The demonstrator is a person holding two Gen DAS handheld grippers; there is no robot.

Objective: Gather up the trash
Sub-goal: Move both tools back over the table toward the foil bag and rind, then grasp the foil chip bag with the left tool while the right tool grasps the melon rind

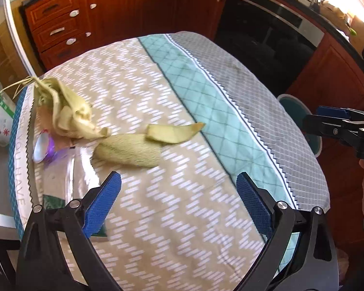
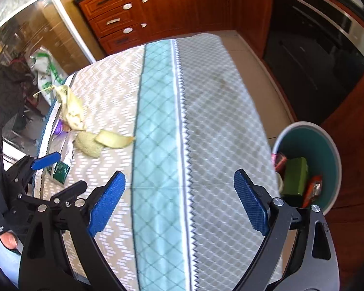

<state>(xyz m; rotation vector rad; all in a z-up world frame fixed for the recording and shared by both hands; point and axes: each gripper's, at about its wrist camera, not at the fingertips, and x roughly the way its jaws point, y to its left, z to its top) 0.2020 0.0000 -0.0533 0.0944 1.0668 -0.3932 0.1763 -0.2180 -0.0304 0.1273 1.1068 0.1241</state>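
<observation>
left claw [image 1: 178, 200]: wide open, holding nothing | right claw [image 2: 179, 200]: wide open, empty | peels [image 1: 127, 149]: middle left on tablecloth [image 1: 230, 111] | purple bit [image 1: 45, 148]: maybe a wrapper, blurry | bin [image 2: 327, 145]: right edge, trash inside

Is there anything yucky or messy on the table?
Yes. Corn husks, a melon rind and a peel strip lie loose on the tablecloth, beside a purple wrapper. That is food rubbish, not yet in the teal bin by the table.
</observation>
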